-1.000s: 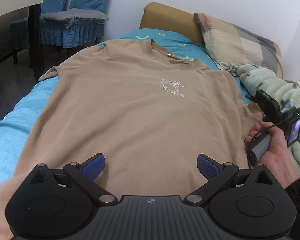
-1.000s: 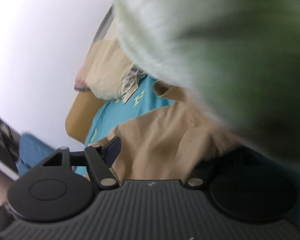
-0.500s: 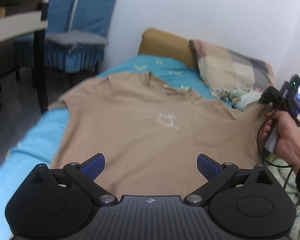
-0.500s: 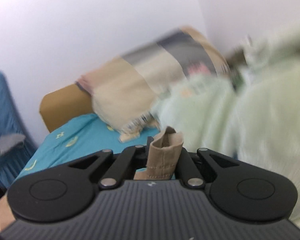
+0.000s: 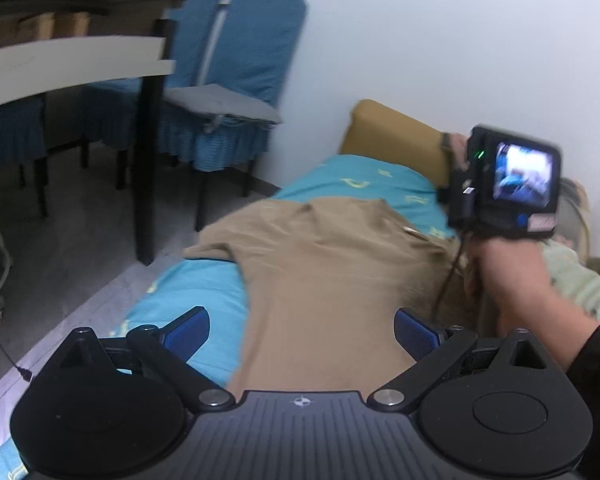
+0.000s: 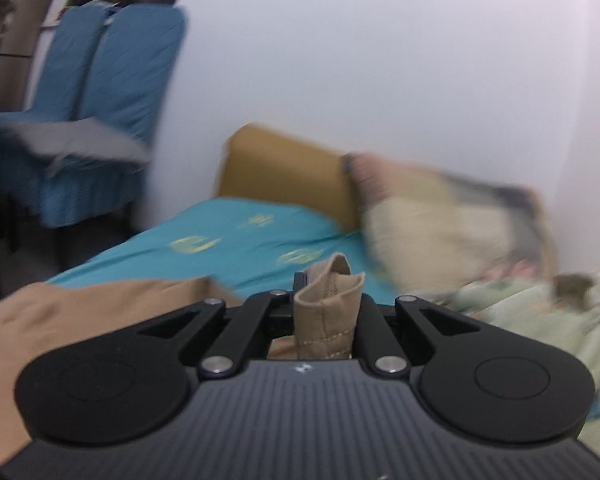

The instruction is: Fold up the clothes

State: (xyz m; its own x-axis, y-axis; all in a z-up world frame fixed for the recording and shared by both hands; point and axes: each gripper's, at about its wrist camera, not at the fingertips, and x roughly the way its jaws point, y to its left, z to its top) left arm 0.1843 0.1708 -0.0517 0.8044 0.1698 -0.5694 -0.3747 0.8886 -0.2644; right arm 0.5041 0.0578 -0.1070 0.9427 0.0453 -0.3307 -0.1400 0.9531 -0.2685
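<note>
**On the bed: one shirt, first fold begun**

Across the teal printed bedsheet [image 5: 188, 280] lies item one, a tan cotton T-shirt [image 5: 332, 280], collar toward the mustard headboard [image 5: 392, 136]. A second ago it lay flat with both sleeves spread. Now its right side is lifted off the sheet and the cloth is bunched under my right hand [image 5: 512, 268].

My right gripper [image 6: 325, 300]: a second ago its jaws stood apart beside the sleeve; now they are pinched tight on a stitched tan sleeve hem [image 6: 328, 312], which stands up between them. It is raised above the bed, facing the patchwork pillow [image 6: 452, 216] and pale green blanket [image 6: 540, 320].

My left gripper [image 5: 300, 324]: jaws wide apart, blue pads [image 5: 188, 326] holding nothing, hovering over the shirt's lower part. It has pulled back and up.

Judgement: the sleeve grab is done, so the first lengthwise fold can proceed, carrying this side across toward the blue-covered chair [image 5: 236, 80]. My free left tool could steady the hem.
</note>
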